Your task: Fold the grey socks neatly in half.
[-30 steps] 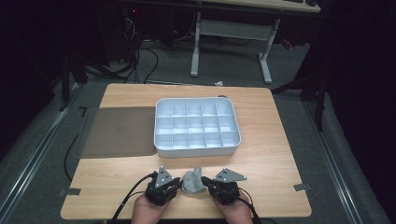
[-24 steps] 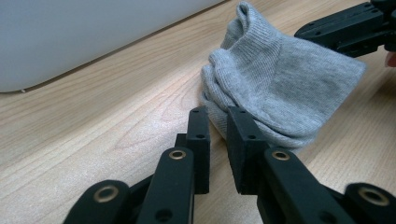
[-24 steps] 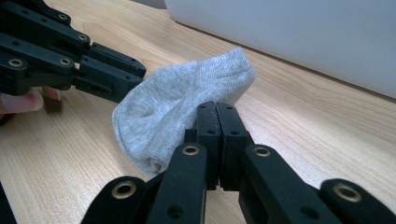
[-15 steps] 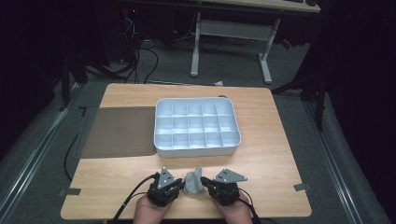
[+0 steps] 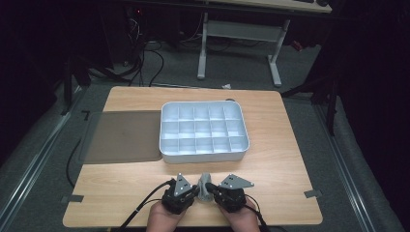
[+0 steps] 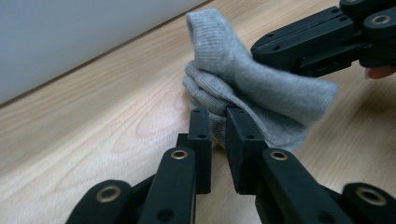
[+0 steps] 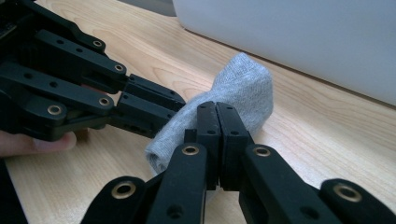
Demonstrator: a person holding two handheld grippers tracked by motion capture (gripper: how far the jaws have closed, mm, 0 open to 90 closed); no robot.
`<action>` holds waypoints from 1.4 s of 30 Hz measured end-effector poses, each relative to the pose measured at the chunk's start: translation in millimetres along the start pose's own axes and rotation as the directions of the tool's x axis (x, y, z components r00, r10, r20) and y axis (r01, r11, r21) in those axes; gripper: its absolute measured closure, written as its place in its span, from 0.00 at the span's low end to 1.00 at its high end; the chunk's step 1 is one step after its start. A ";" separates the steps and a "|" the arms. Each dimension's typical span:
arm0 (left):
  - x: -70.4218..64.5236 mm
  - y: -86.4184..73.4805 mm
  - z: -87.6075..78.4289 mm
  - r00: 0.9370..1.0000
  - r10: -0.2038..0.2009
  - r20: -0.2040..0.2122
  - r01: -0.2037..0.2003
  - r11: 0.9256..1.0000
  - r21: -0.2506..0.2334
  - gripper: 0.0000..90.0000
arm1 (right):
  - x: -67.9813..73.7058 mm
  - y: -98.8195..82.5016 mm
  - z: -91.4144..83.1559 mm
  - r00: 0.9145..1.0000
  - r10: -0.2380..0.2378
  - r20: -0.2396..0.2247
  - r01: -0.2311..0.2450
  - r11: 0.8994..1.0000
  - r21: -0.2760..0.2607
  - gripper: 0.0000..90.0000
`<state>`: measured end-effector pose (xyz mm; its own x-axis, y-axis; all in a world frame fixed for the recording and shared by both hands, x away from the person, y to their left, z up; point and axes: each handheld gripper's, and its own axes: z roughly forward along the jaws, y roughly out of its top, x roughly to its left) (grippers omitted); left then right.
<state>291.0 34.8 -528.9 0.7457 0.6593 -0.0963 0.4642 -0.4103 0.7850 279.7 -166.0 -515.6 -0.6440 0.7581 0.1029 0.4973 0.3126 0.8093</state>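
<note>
Here both grippers, left gripper [image 6: 218, 122] and right gripper [image 7: 217, 116], pinch a soft grey knit sock [image 6: 243, 79].

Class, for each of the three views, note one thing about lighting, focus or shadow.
High view: the wooden table is lit while the room around it falls into darkness. Left gripper view: the grey sock is sharp and the white tray behind it is soft. Right gripper view: the near black links blur at the bottom edge, and the sock casts a faint shadow.
</note>
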 end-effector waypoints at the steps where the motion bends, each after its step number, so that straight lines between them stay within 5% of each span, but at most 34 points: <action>1: -0.5 0.9 1.2 1.000 0.006 0.001 -0.006 1.000 0.002 0.90 | -0.4 0.1 0.2 1.000 0.005 0.002 -0.005 1.000 0.000 1.00; 22: -12.8 -4.1 -3.7 0.997 0.082 0.001 -0.082 0.995 0.051 0.96 | 9.6 -4.2 4.3 0.999 -0.041 -0.008 0.041 0.999 0.018 1.00; 28: -7.0 -7.0 -11.3 0.997 0.080 -0.008 -0.080 0.995 0.059 0.92 | 14.3 -6.2 7.7 0.997 -0.072 -0.020 0.073 0.997 0.031 1.00; 35: 2.2 0.4 -27.9 0.999 0.045 -0.022 -0.046 0.998 -0.036 0.94 | 19.0 -7.1 10.4 0.994 -0.102 -0.022 0.103 0.994 0.026 1.00; 39: -0.7 16.4 -29.9 0.999 0.025 0.021 -0.022 0.992 -0.125 0.98 | 20.0 -7.6 11.0 0.994 -0.111 -0.021 0.111 0.994 0.023 1.00; 42: -3.0 24.1 -25.9 0.999 0.015 0.047 -0.008 0.990 -0.144 0.98 | 20.2 -7.9 11.5 0.993 -0.114 -0.022 0.114 0.993 0.019 1.00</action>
<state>287.6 39.2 -493.8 0.7745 0.6223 -0.1132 0.3842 -0.3206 0.8658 269.5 -146.5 -526.5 -0.7086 0.7052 0.0228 0.4317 0.4079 0.8045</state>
